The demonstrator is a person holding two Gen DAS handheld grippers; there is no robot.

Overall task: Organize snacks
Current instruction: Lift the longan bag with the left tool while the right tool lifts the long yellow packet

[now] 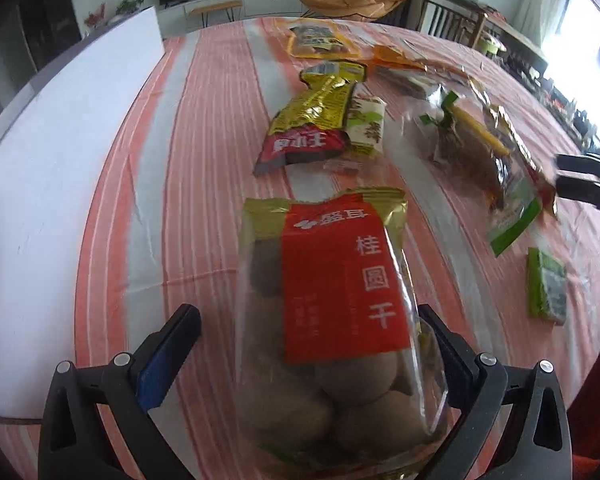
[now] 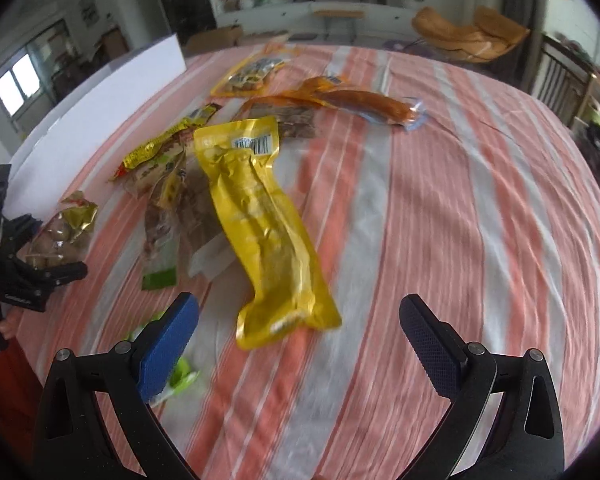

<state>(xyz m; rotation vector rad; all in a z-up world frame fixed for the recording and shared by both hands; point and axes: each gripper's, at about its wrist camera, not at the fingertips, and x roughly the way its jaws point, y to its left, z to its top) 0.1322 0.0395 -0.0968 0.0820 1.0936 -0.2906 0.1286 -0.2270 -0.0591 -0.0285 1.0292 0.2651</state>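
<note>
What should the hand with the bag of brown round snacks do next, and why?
Probably lift the left gripper straight up and away. Its jaws stand wide open around the red-label bag, with a clear gap at the blue pad, so the bag looks let go on the striped cloth. Backing off frees that hand for the snack pile behind.

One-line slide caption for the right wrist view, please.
Open right hand-held gripper above the striped tablecloth, approaching a long yellow snack pack.
</note>
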